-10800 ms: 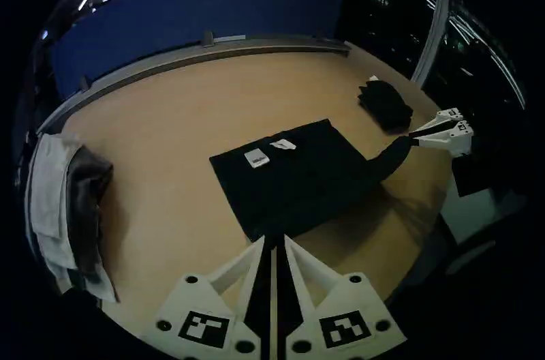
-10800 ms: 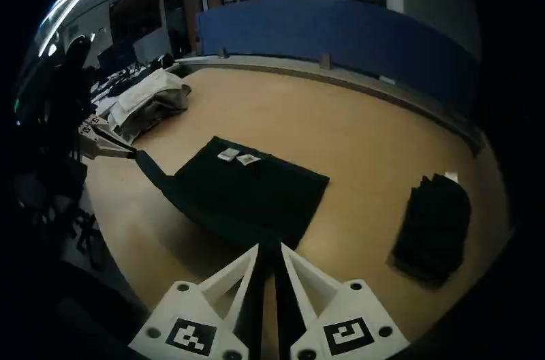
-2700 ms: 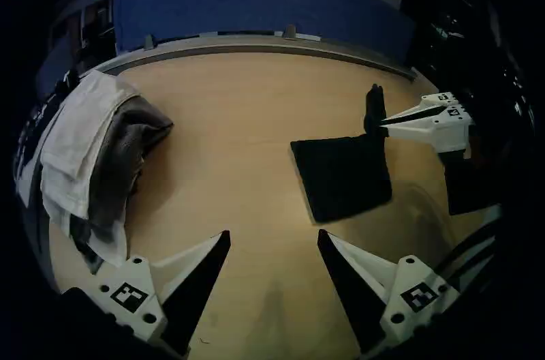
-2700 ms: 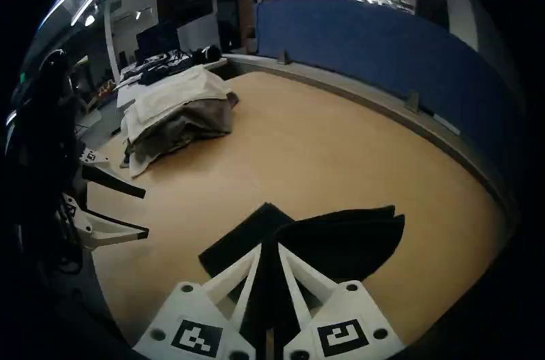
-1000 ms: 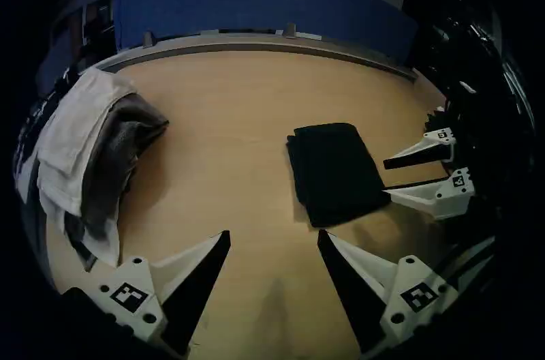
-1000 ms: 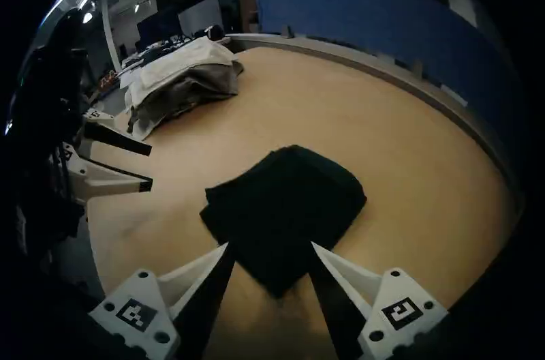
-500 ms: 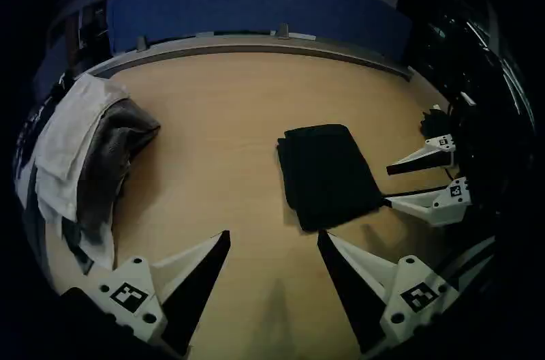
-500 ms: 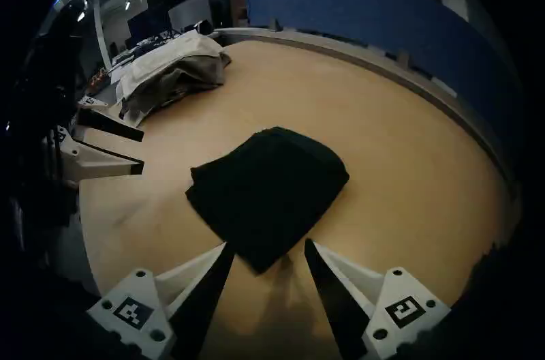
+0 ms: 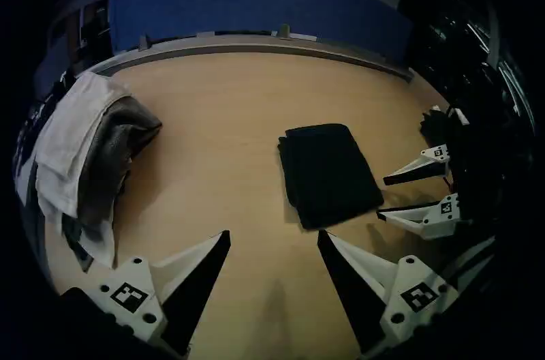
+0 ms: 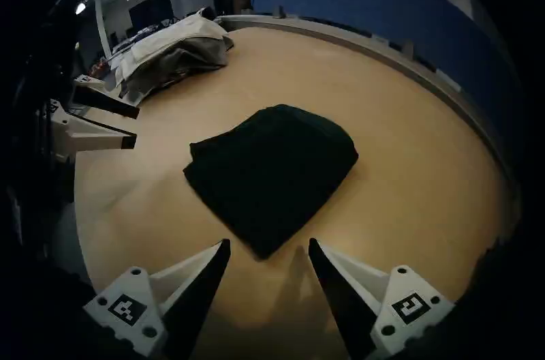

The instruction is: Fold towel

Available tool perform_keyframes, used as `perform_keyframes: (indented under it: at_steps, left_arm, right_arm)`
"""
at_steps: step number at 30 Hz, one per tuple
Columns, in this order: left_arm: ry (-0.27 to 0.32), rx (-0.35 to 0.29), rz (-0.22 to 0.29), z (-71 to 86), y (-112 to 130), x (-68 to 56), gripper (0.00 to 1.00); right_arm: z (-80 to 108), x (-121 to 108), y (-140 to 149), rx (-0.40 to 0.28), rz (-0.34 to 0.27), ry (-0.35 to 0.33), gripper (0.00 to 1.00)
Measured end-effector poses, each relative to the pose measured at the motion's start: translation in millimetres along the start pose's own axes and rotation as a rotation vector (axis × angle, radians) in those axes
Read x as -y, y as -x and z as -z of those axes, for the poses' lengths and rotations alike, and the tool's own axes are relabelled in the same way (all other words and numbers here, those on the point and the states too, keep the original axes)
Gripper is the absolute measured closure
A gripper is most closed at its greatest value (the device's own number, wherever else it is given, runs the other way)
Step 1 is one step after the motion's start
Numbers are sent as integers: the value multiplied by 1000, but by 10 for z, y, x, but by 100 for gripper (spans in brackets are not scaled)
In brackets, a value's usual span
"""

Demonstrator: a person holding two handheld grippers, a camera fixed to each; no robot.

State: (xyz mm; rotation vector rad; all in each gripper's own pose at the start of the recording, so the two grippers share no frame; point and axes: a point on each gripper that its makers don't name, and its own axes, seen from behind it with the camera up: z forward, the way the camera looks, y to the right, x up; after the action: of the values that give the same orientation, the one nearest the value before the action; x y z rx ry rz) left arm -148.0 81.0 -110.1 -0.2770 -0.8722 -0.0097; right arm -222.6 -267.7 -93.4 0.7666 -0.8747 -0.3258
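1. Black towel [image 9: 330, 172] lies folded into a compact rectangle, flat on the desk [image 9: 218, 101], roughly mid-desk and nearer the near edge than the far one. Layered fold edges show along one side.
2. Right gripper [image 10: 268, 243]: jaws wide apart, holding nothing, tips just off the towel's near corner, no contact. In the left gripper view it sits just beside the towel's right side.
3. Left gripper [image 9: 272, 234]: jaws spread wide, empty, over bare desk near the near edge, close to the towel's near end but apart from it.
4. Pile of towels [image 9: 82, 148], white over grey-brown, heaped at the desk's left edge, well apart from the black towel.
5. Small dark bundle [image 9: 432, 125] at the desk's right edge, partly hidden; can't tell what it is.
6. Blue partition [image 9: 259, 5] runs along the desk's far edge.
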Motion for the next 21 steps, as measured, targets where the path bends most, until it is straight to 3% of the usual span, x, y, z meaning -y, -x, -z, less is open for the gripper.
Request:
perform_keyframes:
  at_steps: [2,12,21]
  left_arm:
    - [0,0,0,0,4,10,5]
    - [0,-4,2,11,11,25,5]
    - [-4,-3,-2,22,15,38,5]
  right_arm:
    - [-4,4,3,2,1,2,19]
    - [-47,7,52,20,-26,7,71]
    - [-40,2,63,25,-39,10,93]
